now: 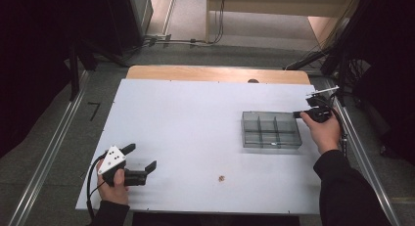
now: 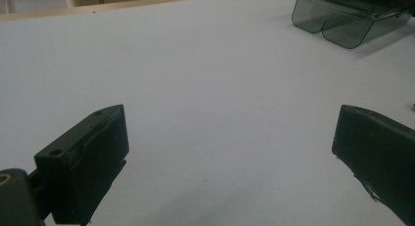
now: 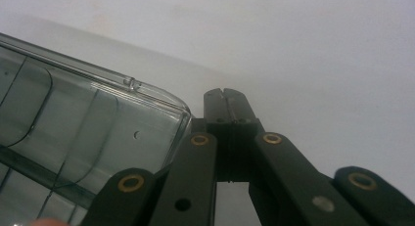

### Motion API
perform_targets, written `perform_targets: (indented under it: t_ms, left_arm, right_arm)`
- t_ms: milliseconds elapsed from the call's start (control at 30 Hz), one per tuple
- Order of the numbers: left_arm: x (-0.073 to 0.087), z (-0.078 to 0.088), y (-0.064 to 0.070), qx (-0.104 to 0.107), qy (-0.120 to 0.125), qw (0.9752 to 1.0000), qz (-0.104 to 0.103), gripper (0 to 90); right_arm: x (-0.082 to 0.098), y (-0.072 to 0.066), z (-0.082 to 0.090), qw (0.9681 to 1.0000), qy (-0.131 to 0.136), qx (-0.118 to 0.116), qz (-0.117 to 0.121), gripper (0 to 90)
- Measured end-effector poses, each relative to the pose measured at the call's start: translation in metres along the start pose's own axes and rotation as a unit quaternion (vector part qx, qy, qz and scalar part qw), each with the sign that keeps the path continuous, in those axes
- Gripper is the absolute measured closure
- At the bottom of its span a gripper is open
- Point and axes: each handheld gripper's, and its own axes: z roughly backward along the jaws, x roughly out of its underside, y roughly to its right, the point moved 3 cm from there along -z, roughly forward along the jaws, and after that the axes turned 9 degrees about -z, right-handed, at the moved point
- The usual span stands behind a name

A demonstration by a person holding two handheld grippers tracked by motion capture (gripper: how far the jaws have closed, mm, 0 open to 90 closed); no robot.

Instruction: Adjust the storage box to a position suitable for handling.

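The right gripper is hovering at the right end of the clear compartment box, its jaws pressed together with nothing between them, just beside the box's corner. The box is sitting on the right half of the white table. The left gripper is resting near the table's front left edge, jaws spread wide over bare surface. A small brown object is lying near the front edge.

surface: white table | on it: compartment box, small brown bit
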Motion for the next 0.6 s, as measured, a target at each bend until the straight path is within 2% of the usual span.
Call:
perform_targets:
  t_ms: [133,267,367,600]
  left_arm:
    - [0.000,0.000,0.000,0.000,0.000,1.0000,0.001,0.8]
    - [0.000,-0.001,0.000,0.001,-0.003,1.0000,-0.001,0.8]
    - [0.000,-0.001,0.000,0.001,-0.003,1.0000,-0.001,0.8]
    - [0.000,-0.001,0.000,0.002,-0.003,1.0000,-0.002,0.8]
  right_arm:
    - [0.001,0.003,-0.002,0.9998,-0.005,-0.019,-0.011,88.0]
    - [0.001,0.000,-0.004,0.9997,-0.006,-0.021,0.007,88.1]
    - [0.001,-0.006,-0.006,0.9991,-0.001,-0.028,0.031,88.1]
    - [0.001,-0.019,-0.012,0.9974,0.001,-0.048,0.054,88.2]
